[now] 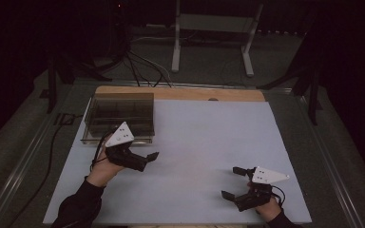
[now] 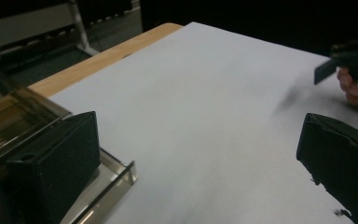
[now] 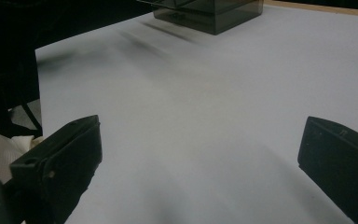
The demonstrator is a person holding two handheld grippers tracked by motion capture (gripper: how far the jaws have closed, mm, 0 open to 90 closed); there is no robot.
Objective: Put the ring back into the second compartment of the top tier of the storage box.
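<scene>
Over on the far left sits the smoky clear box point(image 1: 120, 115), a shallow, see-through container with dividers inside, parked at the far-left part of the pale sheet point(image 1: 204, 156) covering the table. It looks like rigid plastic: stiff, fairly light, and probably slick on its glossy walls, so a pinch on a flat face could slide. My read is that the thin rim or an inner divider wall gives the safest bite, with the jaws straddling the wall rather than squeezing the whole body. It could crack if clamped hard.

Just near of it, the left gripper point(image 1: 145, 159) hovers right beside the box's near edge, its jaws spread wide apart with nothing between them; in the left gripper view the box's clear lip point(image 2: 116, 175) lies right by one jaw.

Moving right across bare sheet, nothing else lies in the middle.

At the near right, the right gripper point(image 1: 233, 183) hangs low over the sheet, well apart from the box, jaws likewise parted and empty. In the right gripper view the box point(image 3: 209, 14) sits far off.
</scene>
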